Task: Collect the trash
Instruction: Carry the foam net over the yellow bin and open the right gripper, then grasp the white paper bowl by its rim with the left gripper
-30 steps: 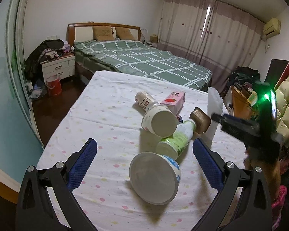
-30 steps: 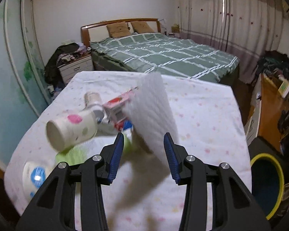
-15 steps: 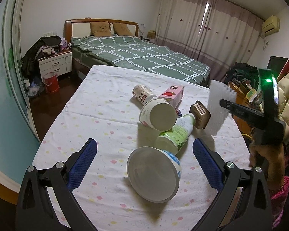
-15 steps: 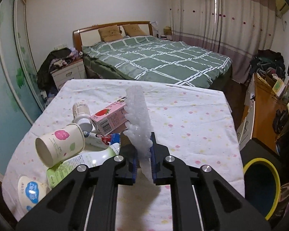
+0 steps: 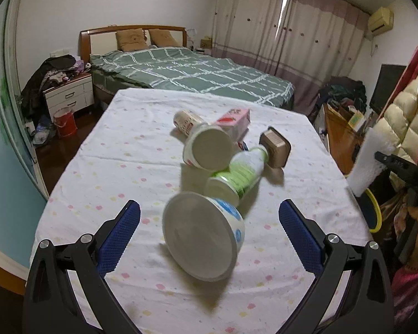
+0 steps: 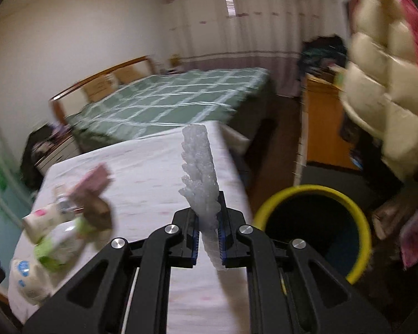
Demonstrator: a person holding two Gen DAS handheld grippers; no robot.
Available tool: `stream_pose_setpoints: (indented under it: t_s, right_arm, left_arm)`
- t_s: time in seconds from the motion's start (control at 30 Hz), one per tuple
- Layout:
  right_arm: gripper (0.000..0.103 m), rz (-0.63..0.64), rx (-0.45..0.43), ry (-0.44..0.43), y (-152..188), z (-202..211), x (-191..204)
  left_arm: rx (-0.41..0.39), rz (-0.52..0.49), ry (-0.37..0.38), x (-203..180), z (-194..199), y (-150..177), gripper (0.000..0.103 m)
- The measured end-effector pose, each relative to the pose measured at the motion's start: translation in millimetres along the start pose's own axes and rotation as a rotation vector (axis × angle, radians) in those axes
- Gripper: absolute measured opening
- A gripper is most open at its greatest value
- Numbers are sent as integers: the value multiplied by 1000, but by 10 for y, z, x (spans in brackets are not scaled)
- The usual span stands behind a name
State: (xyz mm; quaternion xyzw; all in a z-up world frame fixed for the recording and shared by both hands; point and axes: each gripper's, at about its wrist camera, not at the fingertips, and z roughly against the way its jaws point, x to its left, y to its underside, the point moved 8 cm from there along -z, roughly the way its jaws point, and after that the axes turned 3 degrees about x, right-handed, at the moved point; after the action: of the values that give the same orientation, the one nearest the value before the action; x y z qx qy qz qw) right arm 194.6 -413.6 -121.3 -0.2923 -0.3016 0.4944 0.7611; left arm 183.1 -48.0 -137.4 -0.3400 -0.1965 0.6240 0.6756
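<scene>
The foam piece [image 6: 202, 183] stands upright at the centre of the right wrist view, pinched near its lower end between the closed jaws of the right gripper [image 6: 209, 239]. It hangs over the table's right edge, with the yellow-rimmed bin [image 6: 359, 217] just to its lower right on the floor. In the left wrist view the same foam shows at the far right edge, past the table.

The grip takes only the bottom of a tall, light, crumbly slab, so it could tilt or snap if swung hard. If let go before it is over the bin's mouth, it would likely land on the floor or the rim.

The left gripper [image 5: 209, 222] holds its jaws wide apart with nothing in them, low in its frame, framing a tipped white cup [image 5: 206, 236]. Behind that cup lie a green bottle [image 5: 237, 178], a second paper cup [image 5: 209, 150], a pink carton [image 5: 234, 119], a small can [image 5: 185, 119] and a brown box [image 5: 276, 147], all crowded together on the dotted tablecloth [image 5: 111, 167]. They touch, so lifting one may roll another.
</scene>
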Motion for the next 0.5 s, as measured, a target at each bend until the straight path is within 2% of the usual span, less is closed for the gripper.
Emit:
stream_pose_setpoints:
  t_s: [0.13, 0.37, 0.5]
  right_arm:
    - [11, -68, 16, 76, 100, -105, -541]
    - [12, -119, 70, 163, 298, -359, -1085]
    - [24, -122, 87, 178, 369, -425, -1149]
  left_arm:
    - [26, -9, -7, -44, -76, 77, 98]
    - [55, -17, -3, -119, -206, 139, 98]
    - [72, -27, 0, -174, -280, 175, 98]
